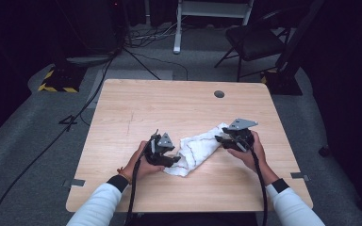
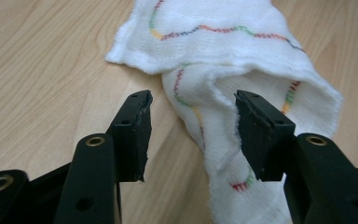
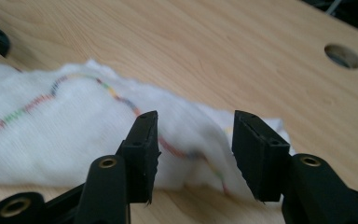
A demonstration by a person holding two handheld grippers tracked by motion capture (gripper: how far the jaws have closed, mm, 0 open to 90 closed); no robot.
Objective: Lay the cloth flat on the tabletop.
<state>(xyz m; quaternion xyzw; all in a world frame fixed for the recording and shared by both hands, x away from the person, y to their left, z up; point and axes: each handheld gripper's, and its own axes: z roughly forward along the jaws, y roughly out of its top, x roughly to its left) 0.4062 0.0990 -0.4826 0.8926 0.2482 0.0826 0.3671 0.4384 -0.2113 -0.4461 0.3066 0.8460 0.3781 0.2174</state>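
A white cloth (image 1: 195, 148) with wavy multicoloured stitching lies crumpled along the front middle of the wooden table (image 1: 146, 108). My left gripper (image 1: 172, 155) is at the cloth's near-left end, my right gripper (image 1: 221, 140) at its far-right end. In the left gripper view the left gripper (image 2: 191, 135) stands open, a loose fold of the cloth (image 2: 214, 42) running between its jaws without being pinched. In the right gripper view the right gripper (image 3: 196, 149) is open just above the cloth (image 3: 51, 135), whose edge lies under the jaws.
A round cable hole (image 1: 219, 93) sits near the table's far right edge. Beyond the table stand a folding chair (image 1: 254, 40) and a white frame (image 1: 179, 28), with cables across the grey floor. A person's hands in white sleeves hold both grippers.
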